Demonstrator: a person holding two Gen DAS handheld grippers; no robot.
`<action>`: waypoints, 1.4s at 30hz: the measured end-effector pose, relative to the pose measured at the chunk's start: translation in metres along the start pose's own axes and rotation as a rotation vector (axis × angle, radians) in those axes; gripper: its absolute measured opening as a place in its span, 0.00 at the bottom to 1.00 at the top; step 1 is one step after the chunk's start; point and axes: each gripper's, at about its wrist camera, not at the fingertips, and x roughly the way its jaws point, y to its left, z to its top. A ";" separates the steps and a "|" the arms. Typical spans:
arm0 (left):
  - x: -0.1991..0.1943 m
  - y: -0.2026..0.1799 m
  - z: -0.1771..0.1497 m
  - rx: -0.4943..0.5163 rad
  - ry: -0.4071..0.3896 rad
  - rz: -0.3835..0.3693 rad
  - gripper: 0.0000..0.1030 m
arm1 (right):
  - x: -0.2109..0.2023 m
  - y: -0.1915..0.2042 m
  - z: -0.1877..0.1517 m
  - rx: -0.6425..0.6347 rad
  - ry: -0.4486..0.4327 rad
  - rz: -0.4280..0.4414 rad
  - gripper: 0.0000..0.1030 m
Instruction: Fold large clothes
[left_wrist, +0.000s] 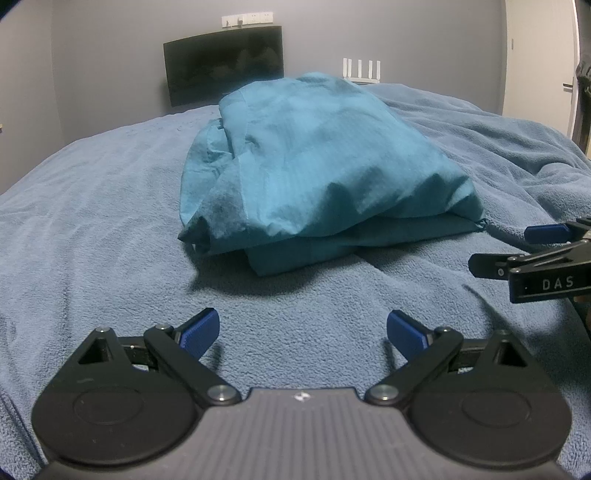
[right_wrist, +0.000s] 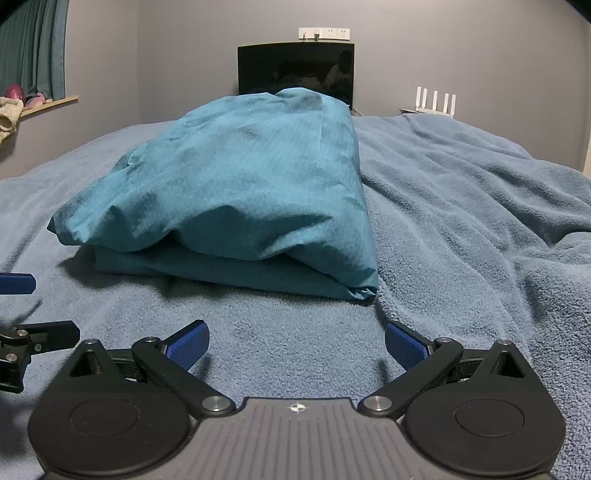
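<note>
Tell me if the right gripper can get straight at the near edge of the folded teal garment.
Probably yes. The right gripper is open and empty, the folded teal garment lies directly ahead, and only bare blue blanket lies between. The left gripper sits off to the side.

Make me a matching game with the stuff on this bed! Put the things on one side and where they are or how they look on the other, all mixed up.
Things:
1. teal garment
2. blanket
3. left gripper
4. monitor

Descriptions:
A. dark, against the far wall
B. open, holding nothing
C. lying folded in a puffy bundle
D. grey-blue and fuzzy, spread over the bed

Pairs: 1-C, 2-D, 3-B, 4-A
</note>
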 end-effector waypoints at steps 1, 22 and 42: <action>0.000 0.000 0.000 -0.001 -0.001 0.000 0.95 | 0.000 0.000 0.000 0.000 0.000 0.001 1.00; 0.004 0.001 0.001 -0.011 0.025 -0.022 1.00 | 0.003 -0.001 -0.002 -0.009 0.012 0.001 1.00; 0.003 -0.008 0.003 0.039 0.012 0.020 1.00 | 0.005 -0.002 -0.002 -0.007 0.020 -0.001 1.00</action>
